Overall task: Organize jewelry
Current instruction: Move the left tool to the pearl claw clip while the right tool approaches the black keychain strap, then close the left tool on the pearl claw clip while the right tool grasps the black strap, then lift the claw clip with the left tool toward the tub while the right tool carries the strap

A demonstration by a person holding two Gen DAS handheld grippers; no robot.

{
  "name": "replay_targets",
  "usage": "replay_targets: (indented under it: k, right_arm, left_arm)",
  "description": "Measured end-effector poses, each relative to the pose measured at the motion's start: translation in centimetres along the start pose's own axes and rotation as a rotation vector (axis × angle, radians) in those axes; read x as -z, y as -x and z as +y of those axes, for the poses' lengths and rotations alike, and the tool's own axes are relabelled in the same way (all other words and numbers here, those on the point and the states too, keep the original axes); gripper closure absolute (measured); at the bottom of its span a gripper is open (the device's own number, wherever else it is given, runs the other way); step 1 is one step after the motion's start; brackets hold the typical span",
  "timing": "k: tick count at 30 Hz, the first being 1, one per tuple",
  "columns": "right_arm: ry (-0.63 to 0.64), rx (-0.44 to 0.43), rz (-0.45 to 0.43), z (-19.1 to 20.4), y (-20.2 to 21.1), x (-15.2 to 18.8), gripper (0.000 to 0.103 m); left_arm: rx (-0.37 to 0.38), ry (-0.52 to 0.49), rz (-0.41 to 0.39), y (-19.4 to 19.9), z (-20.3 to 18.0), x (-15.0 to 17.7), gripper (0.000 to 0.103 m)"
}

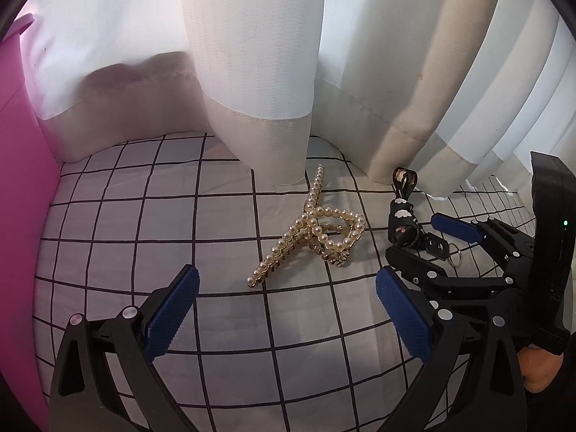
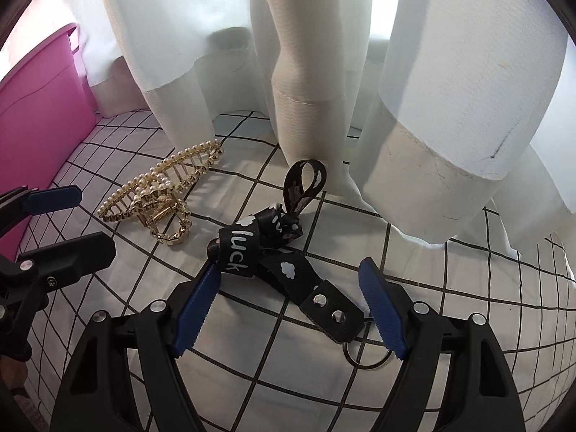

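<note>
A gold hair claw set with pearls lies on the white checked cloth; it also shows in the right wrist view. A black strap keychain printed "luck", with a metal ring, lies to its right; it shows in the left wrist view too. My left gripper is open, just short of the claw. My right gripper is open, its blue pads either side of the strap's riveted end, and it shows in the left wrist view.
A pink bin stands at the left, also in the left wrist view. White curtains hang down onto the cloth right behind the claw and keychain.
</note>
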State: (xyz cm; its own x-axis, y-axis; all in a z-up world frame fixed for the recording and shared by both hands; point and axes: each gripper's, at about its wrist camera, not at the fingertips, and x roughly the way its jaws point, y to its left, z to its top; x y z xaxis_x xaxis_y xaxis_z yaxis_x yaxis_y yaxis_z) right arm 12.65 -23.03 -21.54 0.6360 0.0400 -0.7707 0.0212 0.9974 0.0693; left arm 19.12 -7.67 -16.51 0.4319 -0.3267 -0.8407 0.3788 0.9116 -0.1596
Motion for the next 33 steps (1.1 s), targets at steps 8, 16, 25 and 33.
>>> replay_targets:
  k: [8,16,25,33]
  right_arm:
    - [-0.053,0.010,-0.020,-2.1,0.3,-0.2,0.072]
    - [-0.060,0.009,-0.026,-2.4,0.3,-0.1,0.072]
    - [-0.058,0.012,-0.026,-2.9,1.2,0.4,0.072]
    - [-0.083,-0.025,-0.022,-3.5,1.5,0.4,0.074]
  left_arm:
    - [0.019,-0.019,0.007,-2.0,-0.9,-0.9,0.006]
    - [0.045,-0.068,0.005,-3.8,-2.0,-0.8,0.013]
    - [-0.054,-0.146,-0.033,-4.3,-3.3,-0.9,0.042]
    - [-0.033,-0.116,-0.051,-2.6,-2.5,-0.3,0.059]
